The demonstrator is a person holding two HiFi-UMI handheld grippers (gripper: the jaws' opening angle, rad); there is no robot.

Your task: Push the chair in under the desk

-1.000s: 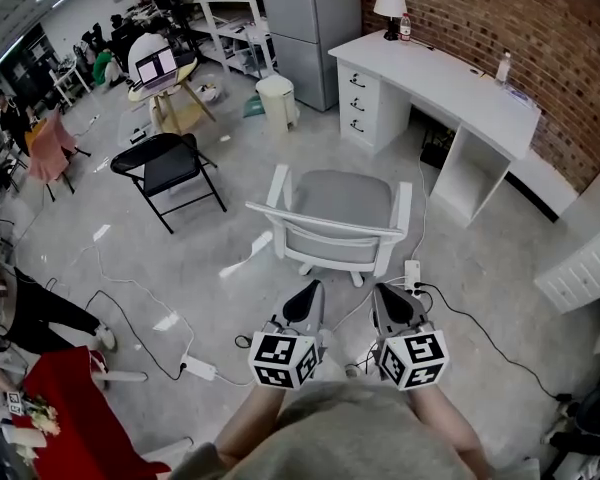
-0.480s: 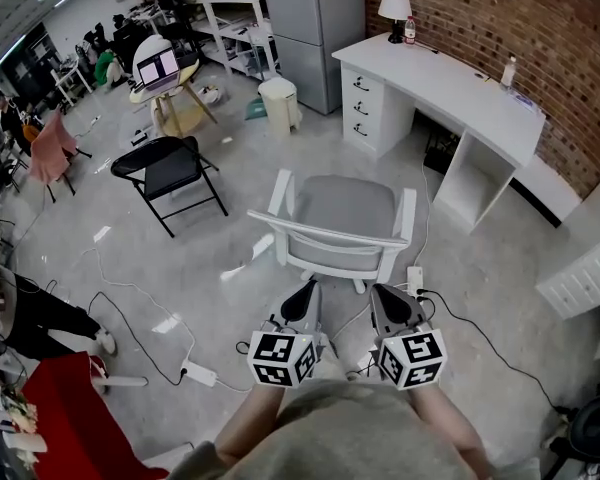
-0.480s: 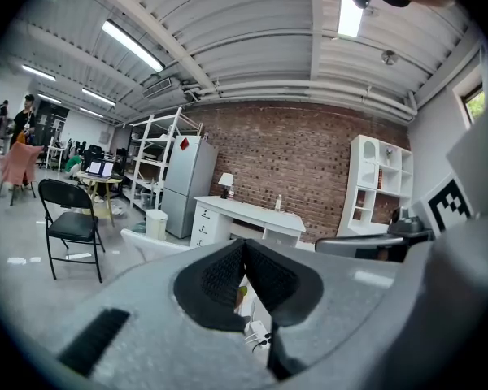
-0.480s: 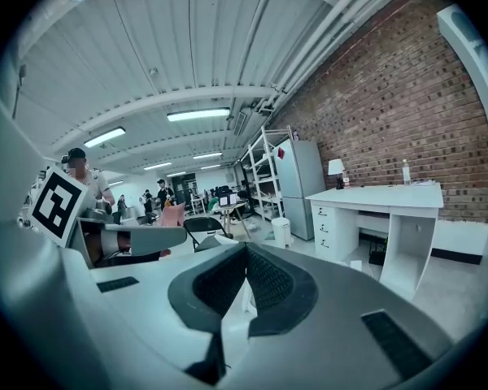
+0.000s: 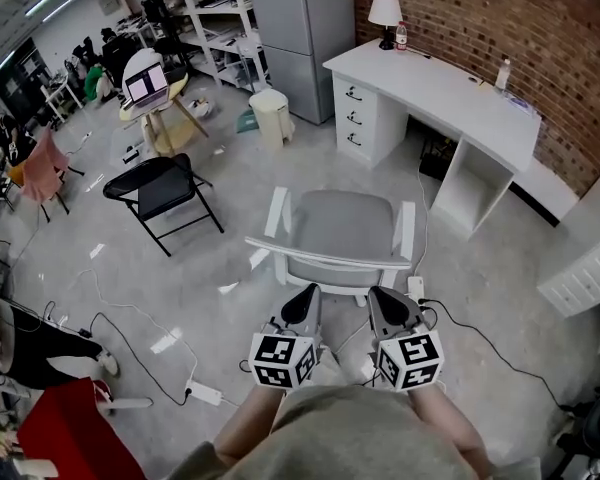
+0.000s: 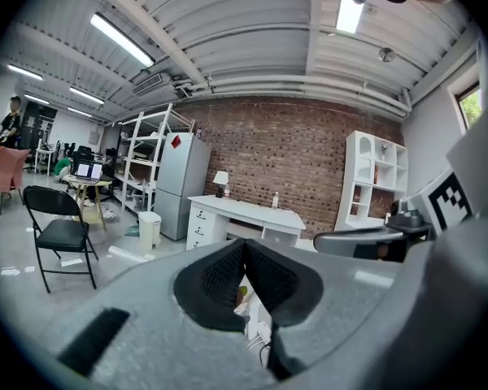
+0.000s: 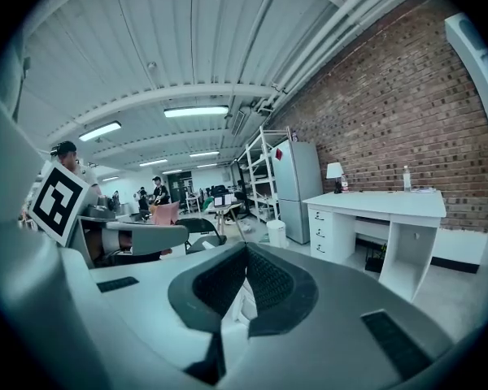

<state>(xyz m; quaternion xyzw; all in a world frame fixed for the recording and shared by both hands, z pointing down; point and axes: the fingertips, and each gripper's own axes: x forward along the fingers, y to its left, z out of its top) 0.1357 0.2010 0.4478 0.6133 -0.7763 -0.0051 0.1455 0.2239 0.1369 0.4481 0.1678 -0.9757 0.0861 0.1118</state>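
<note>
A white office chair (image 5: 345, 218) with a grey seat stands on the floor in the head view, its backrest rail (image 5: 325, 258) toward me and its front toward the white desk (image 5: 440, 78) by the brick wall. My left gripper (image 5: 306, 290) and right gripper (image 5: 378, 294) are side by side just behind the backrest, a little apart from it. Both are shut with nothing between the jaws. The left gripper view shows its shut jaws (image 6: 242, 242) pointing at the desk (image 6: 244, 214). In the right gripper view the jaws (image 7: 246, 246) are likewise shut, the desk (image 7: 382, 205) at right.
A black folding chair (image 5: 165, 183) stands left of the office chair, a white bin (image 5: 270, 108) and grey fridge (image 5: 305, 18) beyond. Cables and power strips (image 5: 415, 288) lie on the floor near the chair's base. White drawers (image 5: 580, 273) are at right.
Both grippers have come forward together, and the chair's backrest now sits closer to their tips. The jaws stayed shut. The chair has not visibly shifted against the desk.
</note>
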